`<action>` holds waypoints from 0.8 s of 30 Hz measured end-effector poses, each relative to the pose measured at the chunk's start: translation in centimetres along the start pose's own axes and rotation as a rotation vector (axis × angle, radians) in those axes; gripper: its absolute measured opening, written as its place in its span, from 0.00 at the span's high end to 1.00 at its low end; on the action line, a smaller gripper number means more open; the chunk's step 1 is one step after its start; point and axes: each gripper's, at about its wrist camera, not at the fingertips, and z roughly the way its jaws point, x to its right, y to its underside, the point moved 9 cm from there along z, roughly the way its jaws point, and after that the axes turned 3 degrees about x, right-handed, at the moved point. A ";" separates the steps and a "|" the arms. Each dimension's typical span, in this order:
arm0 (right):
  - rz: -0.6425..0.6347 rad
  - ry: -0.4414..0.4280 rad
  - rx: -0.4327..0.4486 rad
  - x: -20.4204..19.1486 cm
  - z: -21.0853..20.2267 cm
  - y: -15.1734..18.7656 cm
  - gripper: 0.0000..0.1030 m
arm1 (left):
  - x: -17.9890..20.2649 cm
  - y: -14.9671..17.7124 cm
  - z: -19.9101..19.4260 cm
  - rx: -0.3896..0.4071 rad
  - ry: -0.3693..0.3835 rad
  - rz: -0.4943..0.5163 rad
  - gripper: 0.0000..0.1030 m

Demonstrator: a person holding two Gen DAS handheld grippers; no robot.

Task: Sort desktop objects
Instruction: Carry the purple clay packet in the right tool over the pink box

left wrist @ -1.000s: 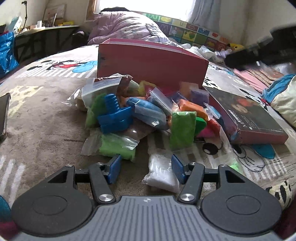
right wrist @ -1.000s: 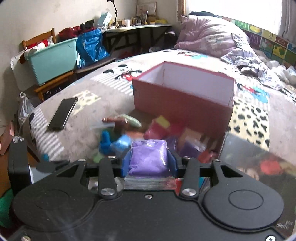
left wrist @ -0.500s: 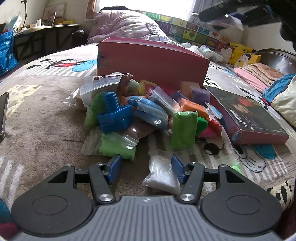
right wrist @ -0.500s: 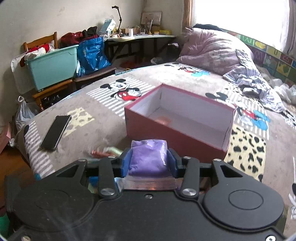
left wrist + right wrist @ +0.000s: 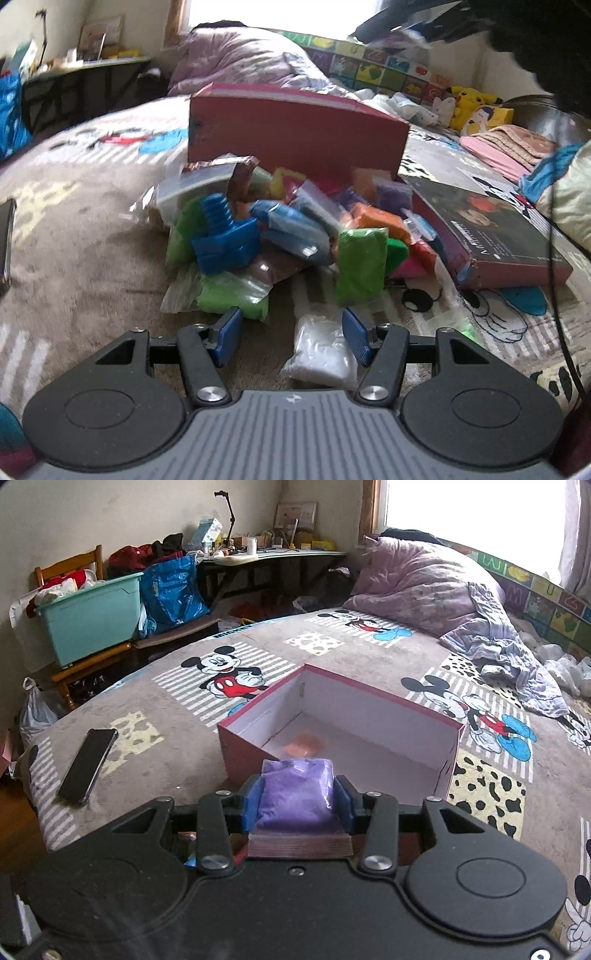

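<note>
Right claw (image 5: 297,800) grasps purple bag (image 5: 295,794); pink box (image 5: 369,734) lies directly ahead and apparently below. Left claw (image 5: 291,334), released, flanks white bag (image 5: 321,350).

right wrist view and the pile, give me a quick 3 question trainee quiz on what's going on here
1. True or false: the right gripper is shut on a purple packet.
2. What already lies inside the pink box?
A. a phone
B. an orange packet
C. nothing
3. Fill in: the packet lying between the open left gripper's fingers is ____.

Key
1. True.
2. B: an orange packet lies on the box floor; the phone lies on the blanket outside.
3. White: the white packet sits nearer the right finger, not gripped.
</note>
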 end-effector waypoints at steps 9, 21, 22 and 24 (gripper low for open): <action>-0.009 0.015 -0.041 1.8 3.0 -0.8 0.59 | 0.1 -0.5 -0.3 0.038 -0.039 0.063 0.44; -0.017 0.049 -0.108 4.6 6.6 -1.0 0.59 | 0.0 -0.6 0.1 0.041 -0.051 0.080 0.44; -0.013 0.049 -0.114 4.8 6.9 -1.0 0.59 | -0.1 -0.6 0.1 0.042 -0.050 0.080 0.44; -0.007 0.048 -0.130 5.2 7.7 -1.1 0.59 | -0.1 -0.6 0.1 0.042 -0.048 0.079 0.44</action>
